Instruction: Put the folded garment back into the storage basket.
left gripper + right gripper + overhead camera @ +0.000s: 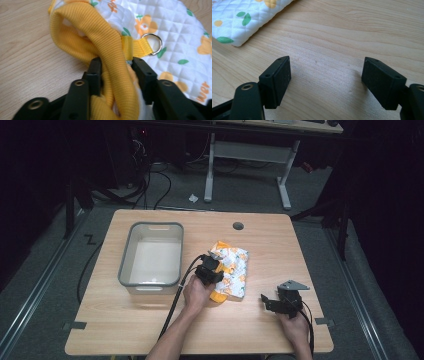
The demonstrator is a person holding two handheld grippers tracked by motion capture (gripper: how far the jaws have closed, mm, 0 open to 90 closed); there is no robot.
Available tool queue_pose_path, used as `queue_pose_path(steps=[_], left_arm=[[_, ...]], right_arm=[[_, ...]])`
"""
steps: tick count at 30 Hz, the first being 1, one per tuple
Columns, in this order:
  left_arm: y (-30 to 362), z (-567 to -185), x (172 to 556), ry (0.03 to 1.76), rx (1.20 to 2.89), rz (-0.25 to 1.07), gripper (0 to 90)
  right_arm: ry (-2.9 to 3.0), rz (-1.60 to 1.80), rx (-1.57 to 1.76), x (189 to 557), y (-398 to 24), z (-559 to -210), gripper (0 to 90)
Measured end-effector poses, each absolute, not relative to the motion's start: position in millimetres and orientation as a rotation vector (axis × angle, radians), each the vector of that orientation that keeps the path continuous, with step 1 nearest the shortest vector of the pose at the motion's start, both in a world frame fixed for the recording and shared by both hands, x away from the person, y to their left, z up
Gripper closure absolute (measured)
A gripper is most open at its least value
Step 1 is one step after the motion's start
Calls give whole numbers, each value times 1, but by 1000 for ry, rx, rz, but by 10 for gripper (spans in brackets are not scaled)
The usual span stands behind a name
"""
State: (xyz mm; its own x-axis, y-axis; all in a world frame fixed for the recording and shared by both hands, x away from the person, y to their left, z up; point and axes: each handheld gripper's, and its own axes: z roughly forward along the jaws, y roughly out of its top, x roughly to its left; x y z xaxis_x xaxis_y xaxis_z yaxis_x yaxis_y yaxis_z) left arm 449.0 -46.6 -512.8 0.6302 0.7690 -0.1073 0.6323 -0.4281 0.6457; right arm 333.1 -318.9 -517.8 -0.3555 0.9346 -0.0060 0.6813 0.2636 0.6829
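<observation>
A white quilted cloth garment (234, 266) with orange flowers and yellow ribbed trim (100, 32) lies folded at the middle of the wooden table (260, 245). My left gripper (212, 259) sits at its near-left edge, and in the left gripper view its jaws (118, 68) pinch the thick yellow ribbed band from both sides. A metal D-ring (153, 43) on a yellow strap lies just beyond the jaws. My right gripper (269, 301) rests low at the front right of the table. Its jaws (325, 75) stand wide open over bare wood, with a corner of the garment (239, 22) off to their far left.
A grey plastic bin (131, 251) with nothing inside stands left of the garment. A round cable hole (238, 226) lies at the table's back. Bare wood stretches along the right side and the front. Another desk's legs (209, 170) and cables are on the floor behind.
</observation>
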Motion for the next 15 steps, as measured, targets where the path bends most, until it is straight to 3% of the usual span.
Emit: queue_pose_path(steps=[5, 15], left_arm=[[-48, -512, 447, 1063, 2200, 268, 704], [-48, -510, 447, 1052, 2167, 261, 740]], right_arm=[[2130, 835, 1465, 333, -319, -518, 237], [2131, 835, 1464, 333, -319, -518, 236]])
